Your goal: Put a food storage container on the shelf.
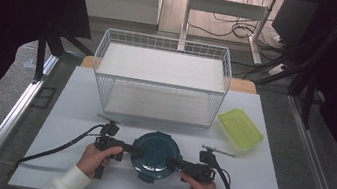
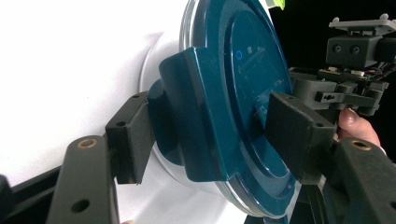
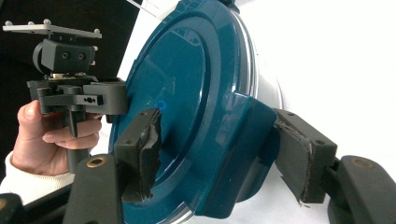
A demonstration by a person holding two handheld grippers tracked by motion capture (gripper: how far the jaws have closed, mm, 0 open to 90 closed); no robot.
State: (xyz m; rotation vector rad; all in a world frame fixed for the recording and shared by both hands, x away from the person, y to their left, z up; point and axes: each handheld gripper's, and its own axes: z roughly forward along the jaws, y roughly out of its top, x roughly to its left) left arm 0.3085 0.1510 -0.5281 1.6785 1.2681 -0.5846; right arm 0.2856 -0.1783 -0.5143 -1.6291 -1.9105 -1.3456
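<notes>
1. Nearest to me in the high view are the two hands at the table's near edge, each holding a gripper. My left gripper [image 1: 134, 149] comes at the teal lidded container [image 1: 156, 156] from its left side, my right gripper [image 1: 172, 163] from its right, so they face each other straight across it.

2. That container sits on the table [image 1: 78, 111] close to the near edge, about midway between the left and right edges, with the wire basket [image 1: 161, 76] behind it toward the far edge and a lime-green tray [image 1: 240, 129] off toward the far right corner.

3. Left gripper view: one pad [image 2: 130, 135] is under the latch tab [image 2: 196, 116], the other pad [image 2: 299, 133] on top of the lid. Looks to me like it's pinching lid and tab at roughly mid-width.

4. Right gripper view: same deal mirrored, the right gripper [image 3: 224, 154] has one pad on the lid face and one behind the tab [image 3: 243, 154] on that side, closed onto it.

5. What matters next, I'd say: the two grips lie on one line through the container's middle, running left to right along the table. Neither hand is nearer, so any lift or latch pop should go evenly or it'll tip.
</notes>
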